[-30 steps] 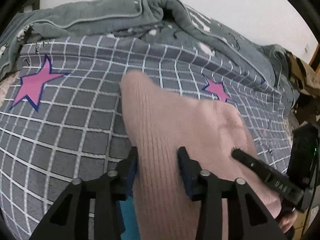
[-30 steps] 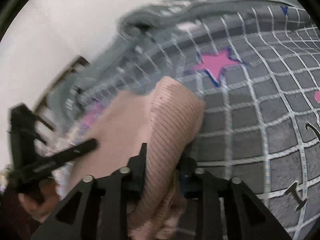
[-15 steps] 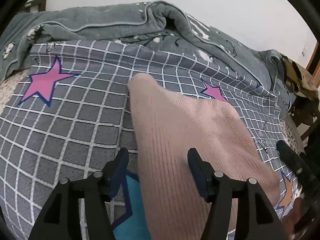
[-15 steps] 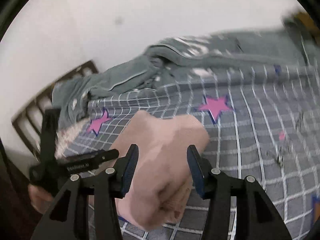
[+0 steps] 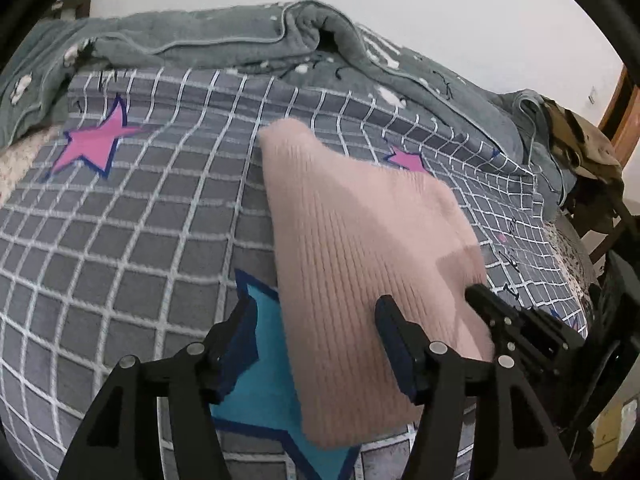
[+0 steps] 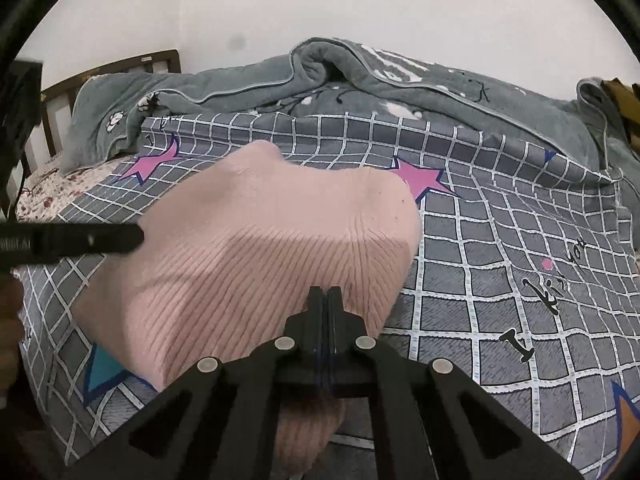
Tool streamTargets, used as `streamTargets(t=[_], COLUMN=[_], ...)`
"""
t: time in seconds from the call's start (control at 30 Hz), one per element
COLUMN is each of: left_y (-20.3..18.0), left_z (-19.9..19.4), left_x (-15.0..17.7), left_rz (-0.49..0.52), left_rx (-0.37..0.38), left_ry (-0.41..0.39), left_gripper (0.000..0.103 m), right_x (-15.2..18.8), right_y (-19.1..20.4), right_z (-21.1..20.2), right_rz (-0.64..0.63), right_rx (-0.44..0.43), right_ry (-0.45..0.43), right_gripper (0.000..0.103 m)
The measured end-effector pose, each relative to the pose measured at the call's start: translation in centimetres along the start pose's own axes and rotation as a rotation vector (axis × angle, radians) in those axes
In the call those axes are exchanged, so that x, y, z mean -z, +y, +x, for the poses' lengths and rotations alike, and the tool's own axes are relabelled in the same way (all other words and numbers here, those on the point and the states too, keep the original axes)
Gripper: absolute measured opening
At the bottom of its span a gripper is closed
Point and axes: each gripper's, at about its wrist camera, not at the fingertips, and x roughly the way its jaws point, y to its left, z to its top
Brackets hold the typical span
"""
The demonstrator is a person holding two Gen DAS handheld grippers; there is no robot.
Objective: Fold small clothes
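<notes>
Pink knit garment [image 5: 360,264] lies folded on bed's checked sheet [image 5: 132,216]. Left gripper [image 5: 316,340] w/ jaws apart, just widened, straddles its near edge. Right gripper [image 6: 325,300] let go, jaws snapped together, empty. Fold looks finished.

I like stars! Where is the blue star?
In the left wrist view, the blue star is printed on the checked bedsheet, low and centre, partly under the pink knit garment.
</notes>
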Motion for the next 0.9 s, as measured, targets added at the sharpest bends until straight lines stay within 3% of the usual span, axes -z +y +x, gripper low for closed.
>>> streamTargets(t=[0.2,0.37,0.5,0.9], left_y=[0.6,0.1,-0.1,-2.3], left_z=[0.3,-1.0,-1.0,0.1], left_x=[0.6,-1.1,-3.3,-8.3], left_rz=[-0.032,0.025,0.039,0.078], left_rx=[0.010,-0.022,-0.038,-0.064], left_ry=[0.019,-0.015,-0.029,-0.046], left_gripper=[0.062,0.060,0.060,0.060], right_x=[0.1,-1.9,-4.4,-9.4], right_y=[0.5,0.3,0.0,-1.5], right_z=[0.0,-1.0,-1.8,0.3], right_rz=[-0.025,-0.038,-0.005,0.078], right_rx=[0.009,-0.032,-0.047,-0.043], right_ry=[0.018,0.040,0.013,0.029], right_gripper=[0.002,0.005,0.028,0.028])
